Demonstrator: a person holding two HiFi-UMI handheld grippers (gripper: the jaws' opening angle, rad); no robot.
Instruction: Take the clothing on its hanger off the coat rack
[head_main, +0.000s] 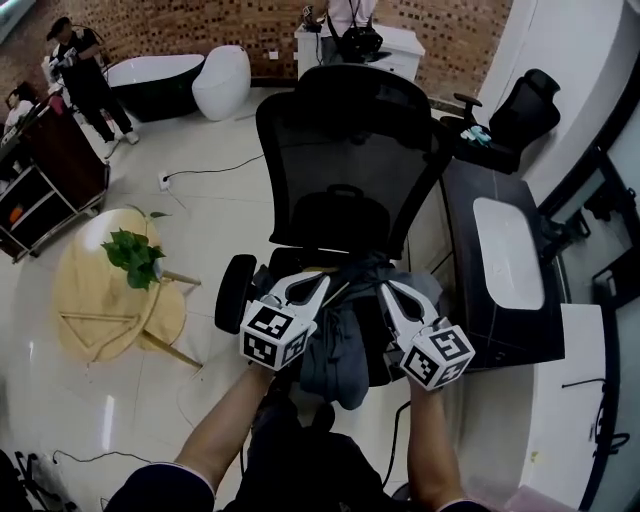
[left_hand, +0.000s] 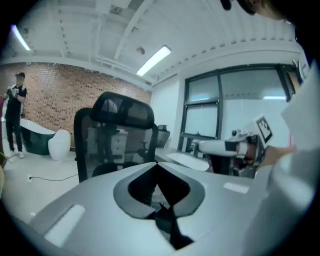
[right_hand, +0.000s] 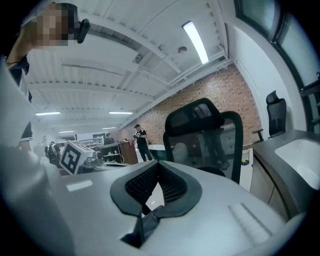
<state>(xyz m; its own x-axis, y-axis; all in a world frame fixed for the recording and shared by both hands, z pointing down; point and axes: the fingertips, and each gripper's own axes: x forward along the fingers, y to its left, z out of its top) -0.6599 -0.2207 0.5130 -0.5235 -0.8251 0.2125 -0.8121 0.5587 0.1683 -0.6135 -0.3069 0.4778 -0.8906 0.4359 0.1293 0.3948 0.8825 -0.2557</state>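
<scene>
In the head view a grey garment (head_main: 335, 352) lies crumpled on the seat of a black mesh office chair (head_main: 345, 150), just in front of me. A thin pale rod, perhaps its hanger, shows at the garment's top edge. My left gripper (head_main: 322, 282) is raised at the garment's left with its jaws together; the left gripper view shows its tips (left_hand: 156, 164) meeting with nothing between them. My right gripper (head_main: 388, 288) hovers at the garment's right; its tips (right_hand: 159, 162) also meet on nothing. Both point level at the chair back (left_hand: 122, 115) (right_hand: 202, 120). No coat rack is in view.
A round wooden table (head_main: 95, 305) with a green plant (head_main: 135, 255) stands at the left. A dark counter with a white basin (head_main: 505, 250) runs along the right, with a second black chair (head_main: 520, 115) behind it. A person (head_main: 85, 70) stands far left by a black tub (head_main: 155, 80).
</scene>
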